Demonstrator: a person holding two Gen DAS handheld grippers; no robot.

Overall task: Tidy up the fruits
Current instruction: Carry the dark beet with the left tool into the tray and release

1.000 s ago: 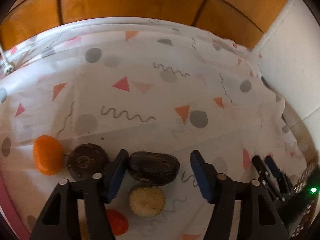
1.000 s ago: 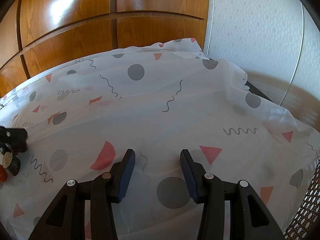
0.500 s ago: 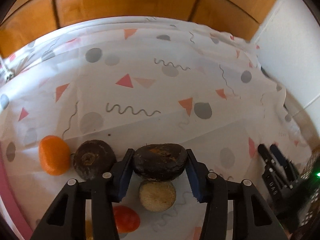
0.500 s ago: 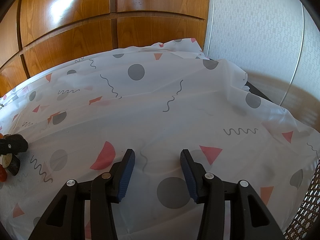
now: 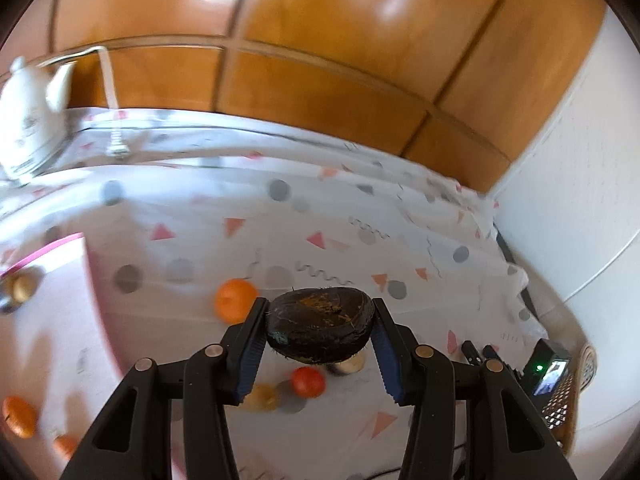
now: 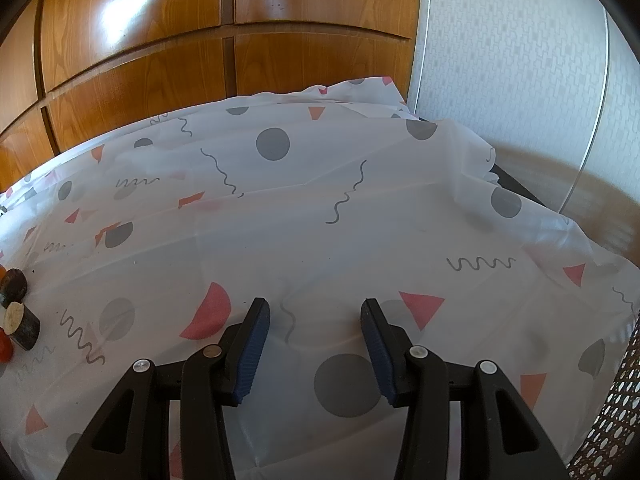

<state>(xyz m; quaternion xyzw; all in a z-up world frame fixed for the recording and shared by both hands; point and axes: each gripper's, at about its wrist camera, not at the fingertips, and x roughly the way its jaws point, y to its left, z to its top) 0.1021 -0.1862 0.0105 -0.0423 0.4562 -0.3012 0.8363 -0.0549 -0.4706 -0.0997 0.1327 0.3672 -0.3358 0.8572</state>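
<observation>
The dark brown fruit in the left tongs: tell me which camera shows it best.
The left wrist view. There the dark brown fruit sits centred and close, clamped between the left tongs above the tablecloth. The right wrist view does not show it at all, only the open right tongs over the cloth.

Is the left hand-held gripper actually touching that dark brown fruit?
Touching. The left wrist view shows the left hand-held gripper with both blue pads pressed against the ends of the dark brown fruit, held above the tablecloth.
</observation>
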